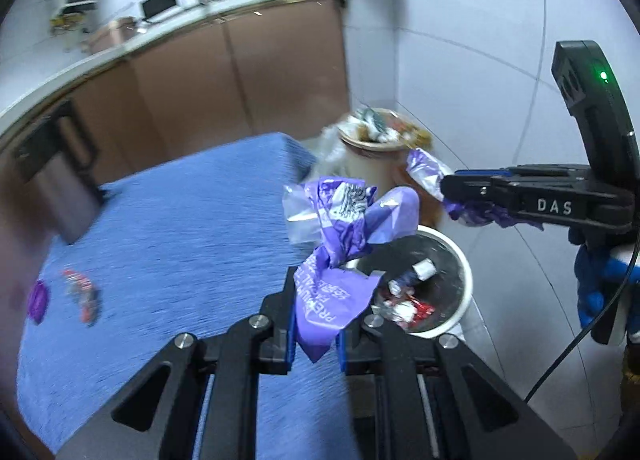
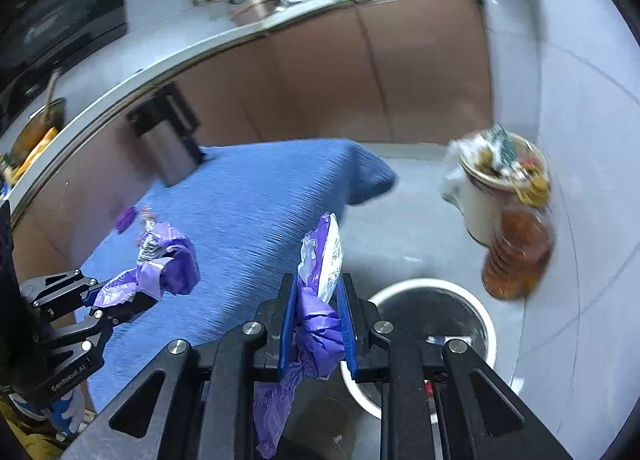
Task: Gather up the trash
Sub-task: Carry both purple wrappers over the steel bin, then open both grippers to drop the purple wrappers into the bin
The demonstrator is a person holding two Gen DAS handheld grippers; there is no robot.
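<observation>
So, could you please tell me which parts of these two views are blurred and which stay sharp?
Left wrist view: blue tablecloth and overfull bin smeared; left tongs and purple wrapper crisp. Right wrist view: the same bin streaked, right tongs sharp; fisheye bends the counter edge.

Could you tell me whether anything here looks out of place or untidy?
Yes. The beige bin by the wall is overfilled, with rubbish heaped above its rim. Two small scraps, a purple piece and a red wrapper, lie on the blue tablecloth.
</observation>
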